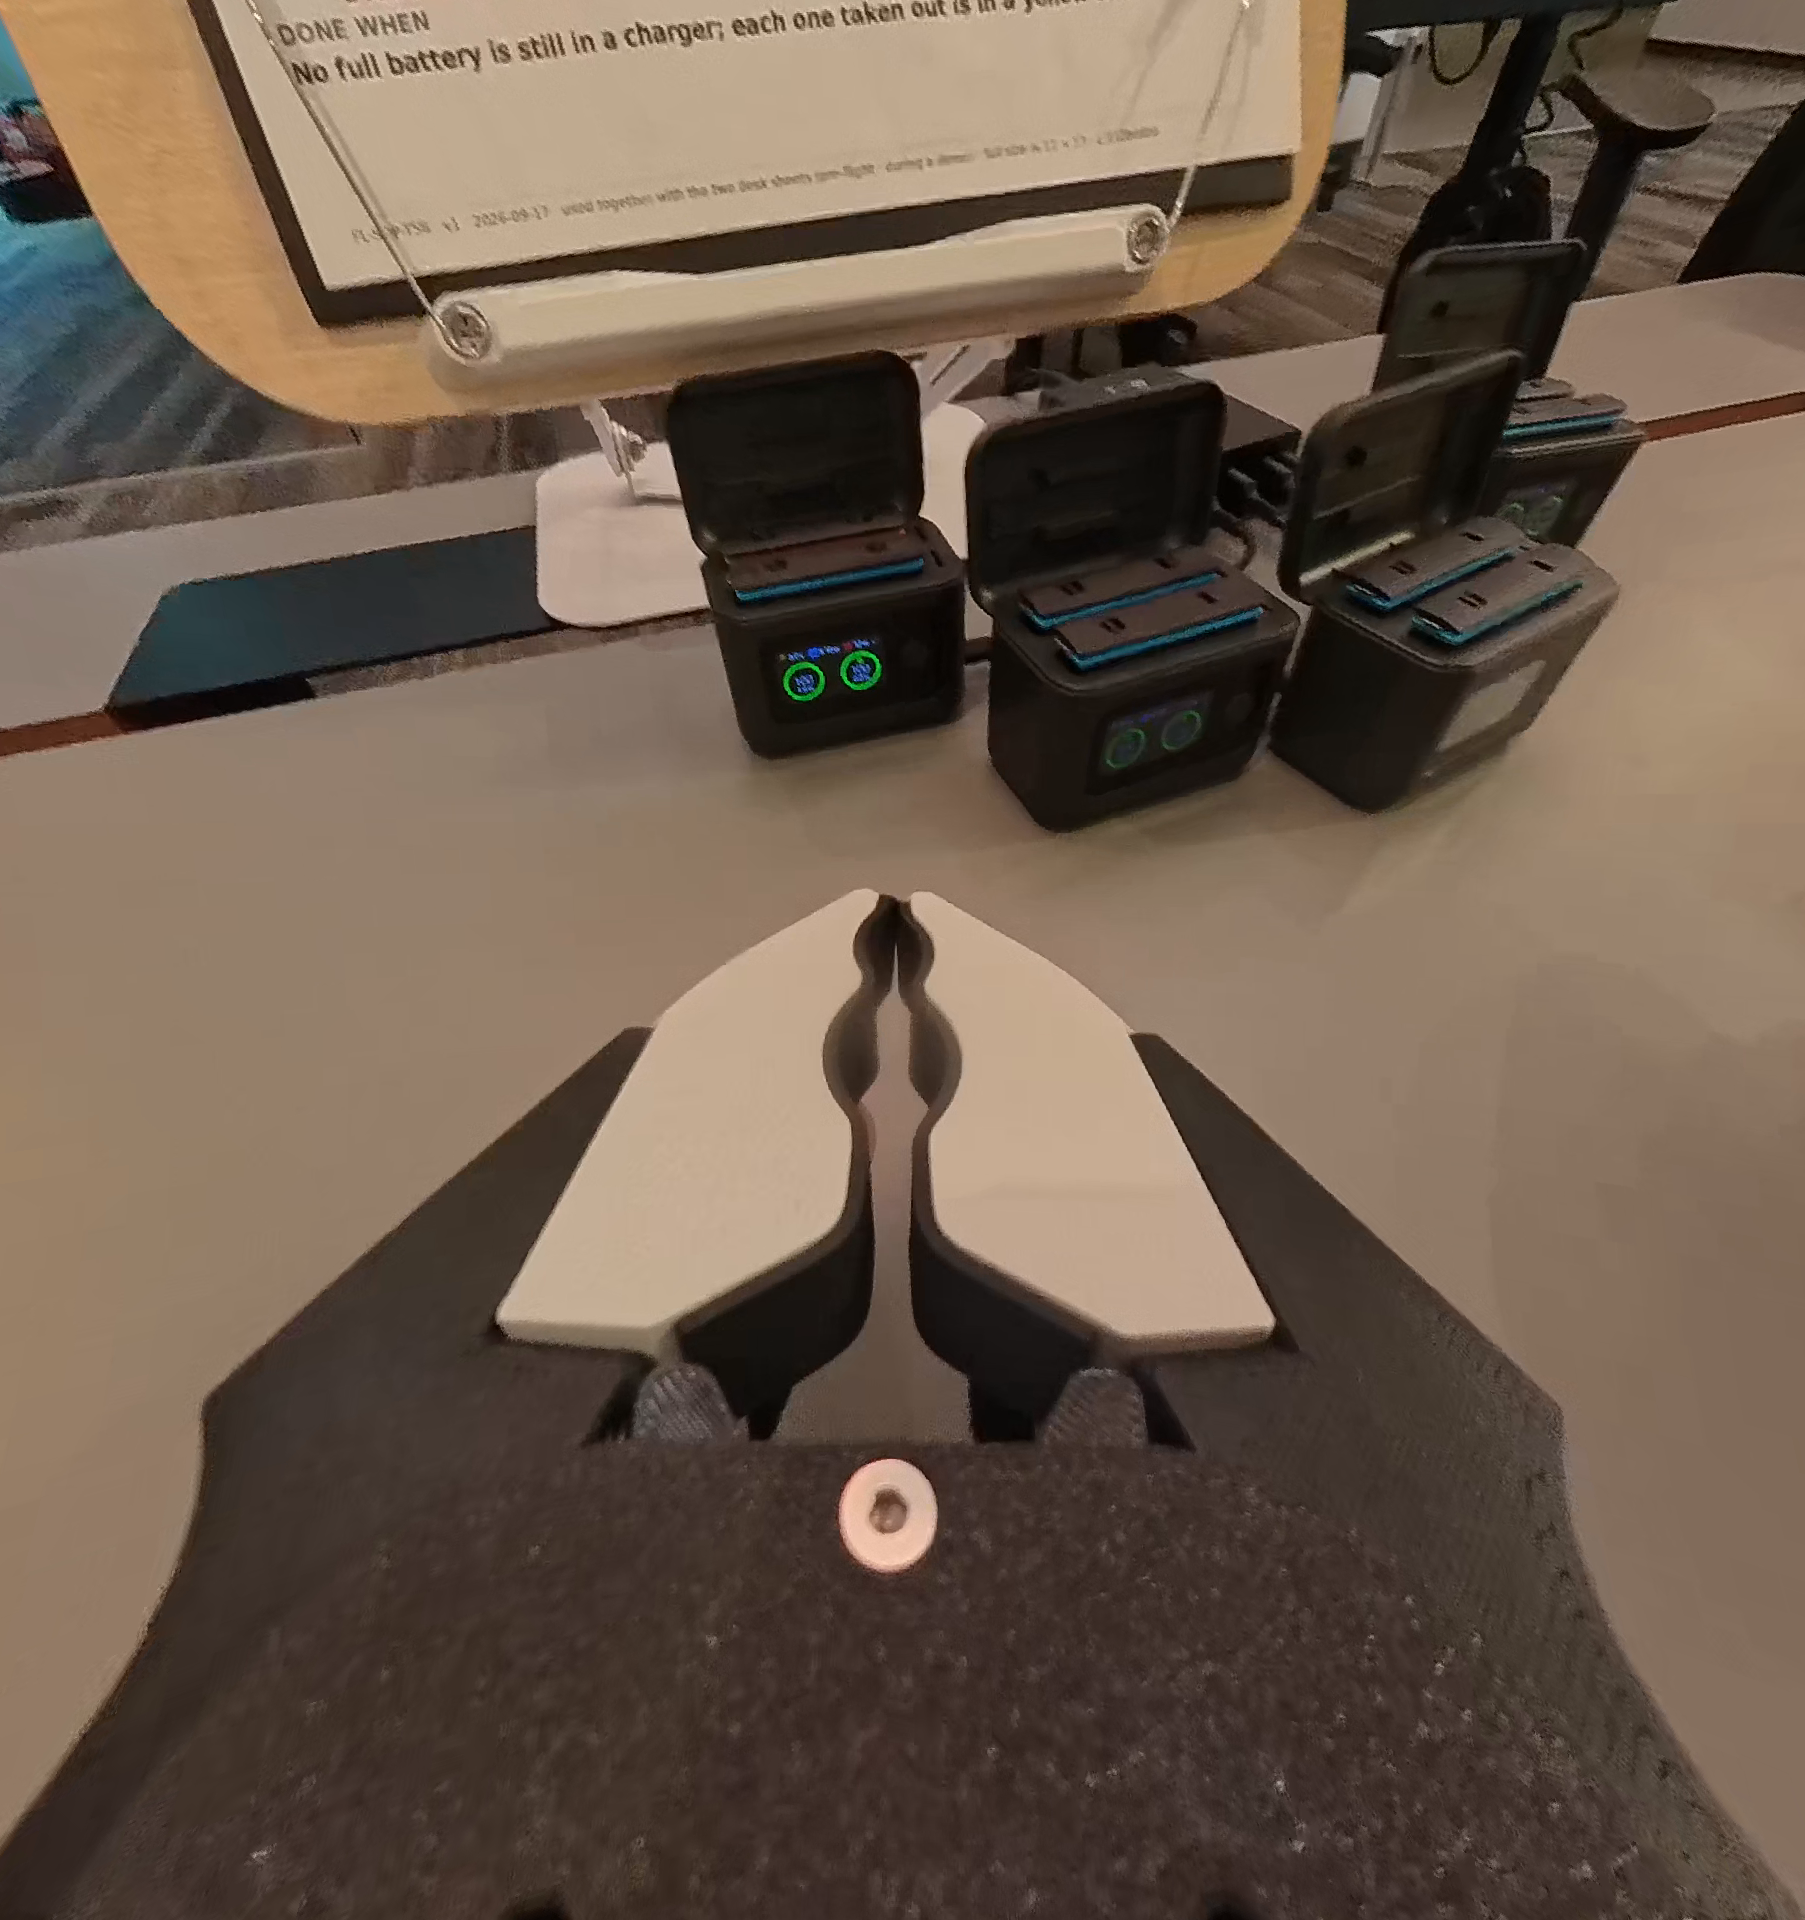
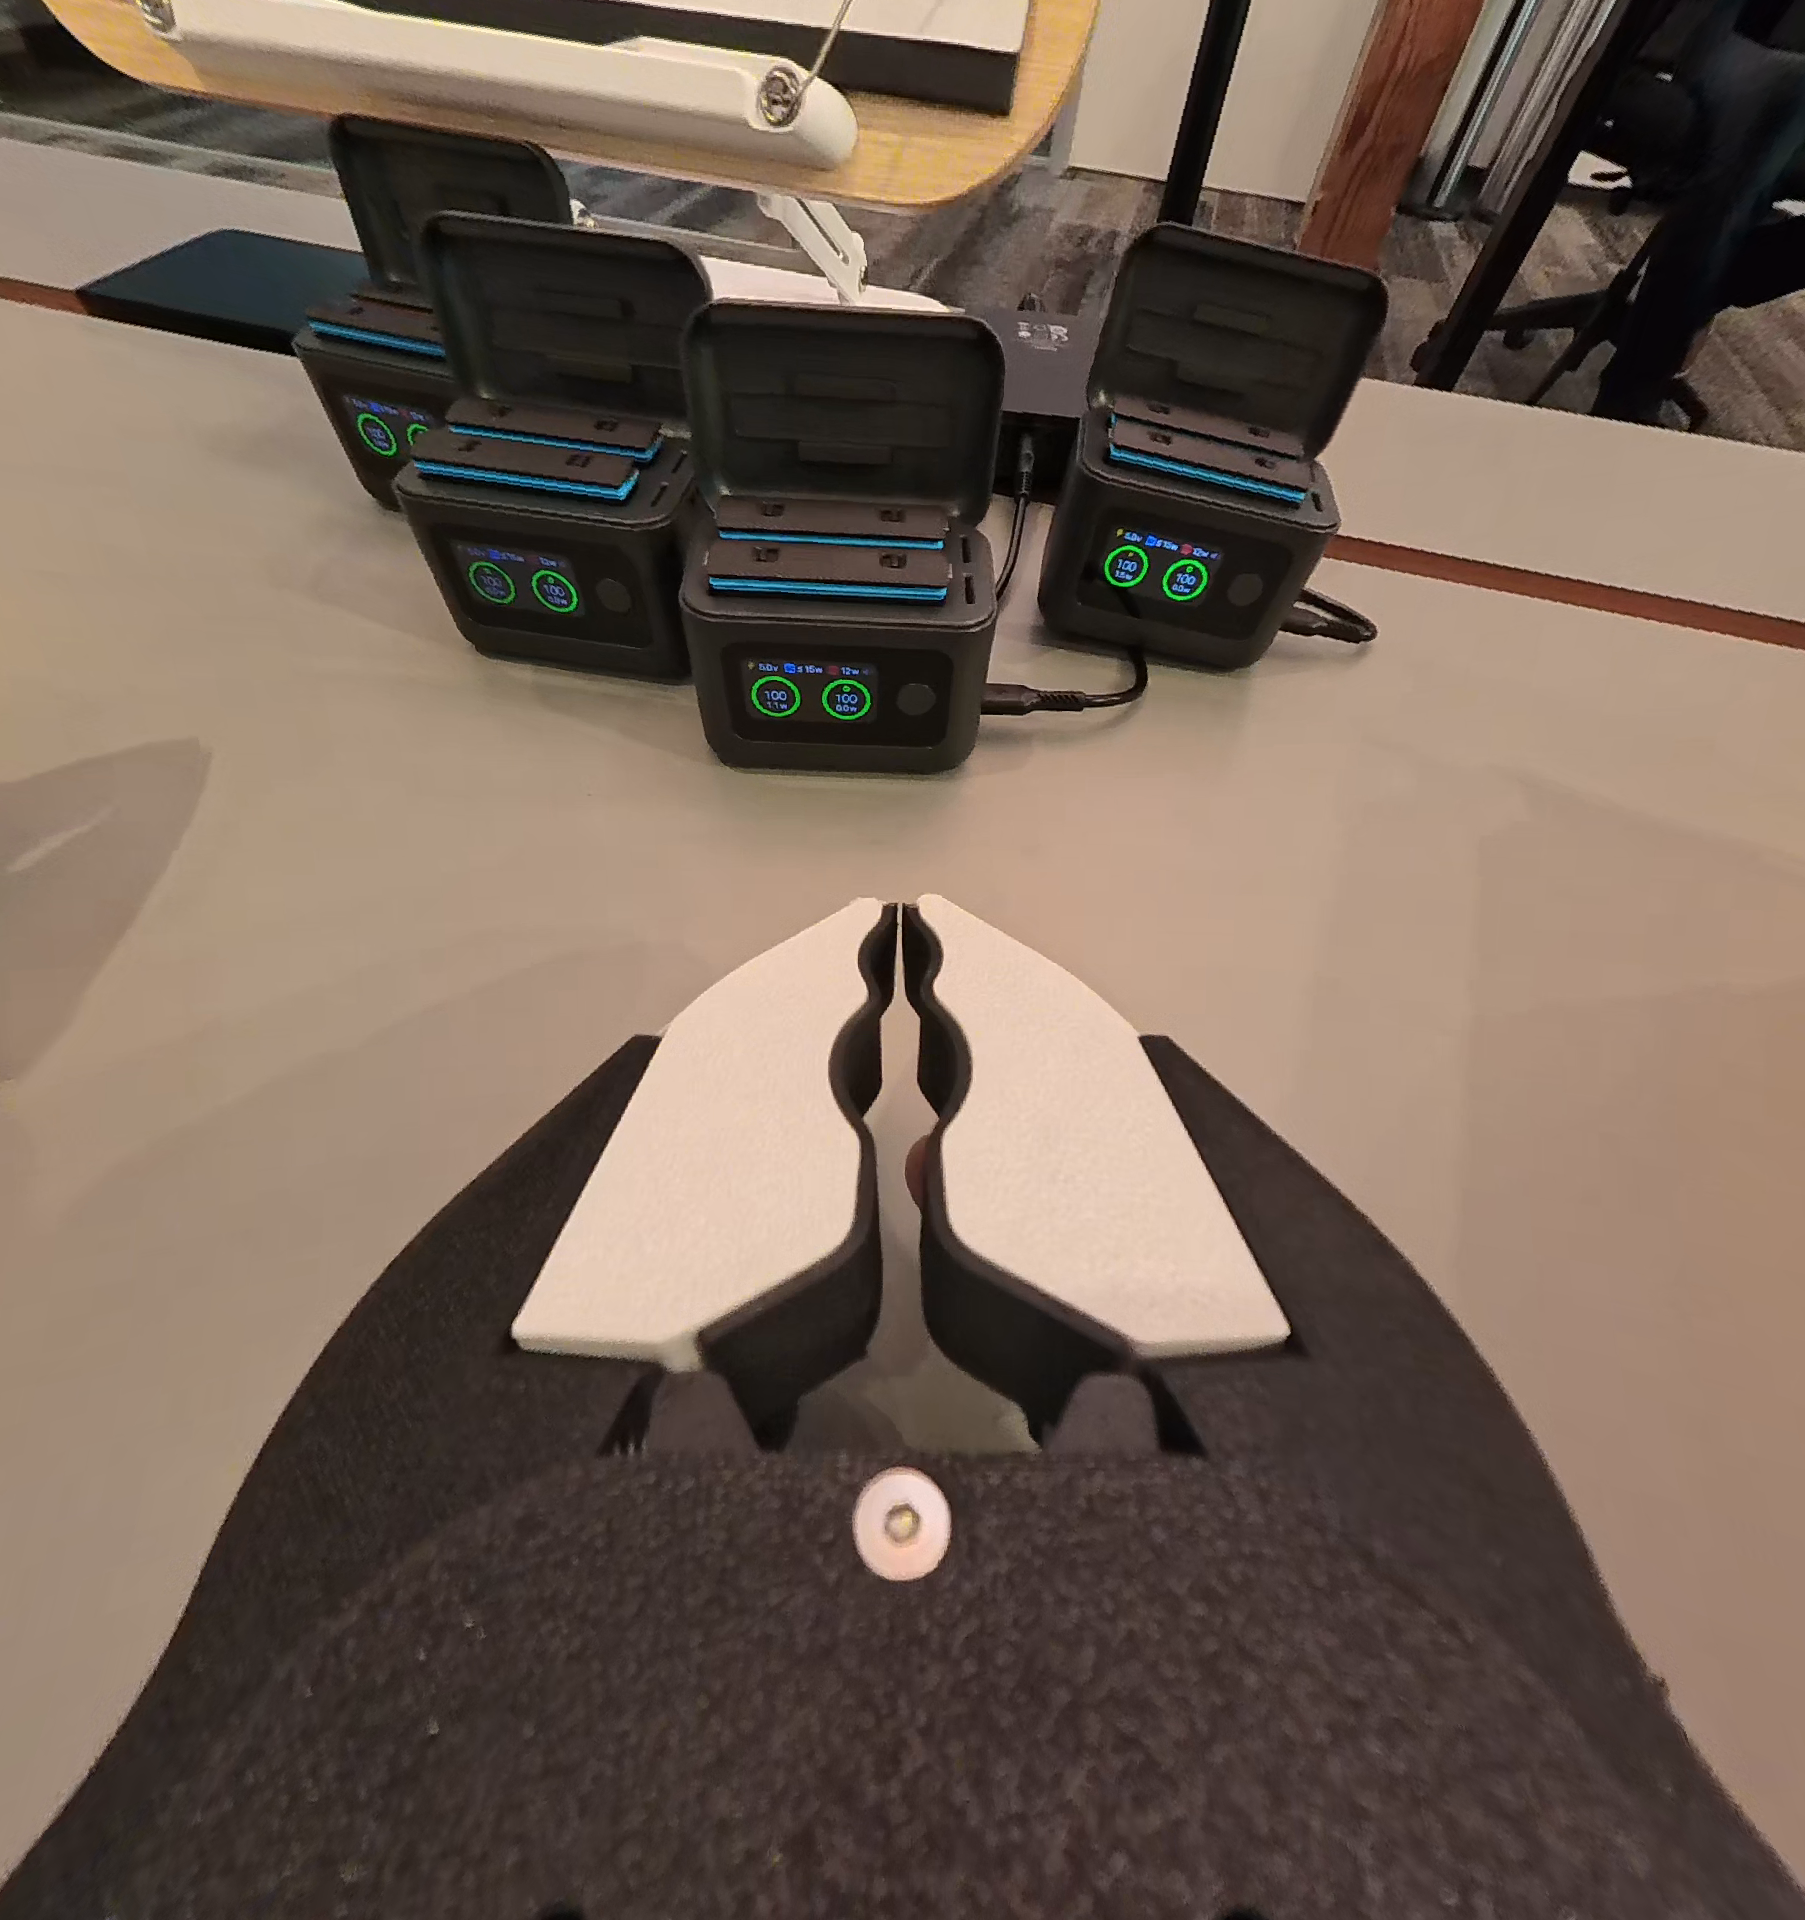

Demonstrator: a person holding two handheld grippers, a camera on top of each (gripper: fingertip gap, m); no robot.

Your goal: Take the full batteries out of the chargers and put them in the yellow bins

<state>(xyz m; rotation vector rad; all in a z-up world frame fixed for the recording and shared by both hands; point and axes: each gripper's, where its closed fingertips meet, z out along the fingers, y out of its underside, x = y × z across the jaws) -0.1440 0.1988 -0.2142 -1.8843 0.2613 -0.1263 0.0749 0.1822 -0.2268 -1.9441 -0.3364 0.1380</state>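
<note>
Both hand-held grippers were seen pressed together at the tips, holding nothing: the left hand-held gripper (image 1: 893, 906) and the right hand-held gripper (image 2: 900, 912) were held above the bare grey tabletop (image 2: 1397, 935). Four black chargers (image 2: 838, 665) were stood beyond them, lids raised, with blue-edged batteries (image 2: 830, 582) seated in their slots, in front of a wooden board (image 1: 202, 312).

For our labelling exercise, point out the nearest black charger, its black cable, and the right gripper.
Nearest black box-shaped charger (image 2: 836, 707): right wrist view, front face at its screen.
Thin black cable (image 2: 1069, 698): right wrist view, mid-length.
Right gripper (image 2: 900, 914): right wrist view, between its fingertips.
</note>
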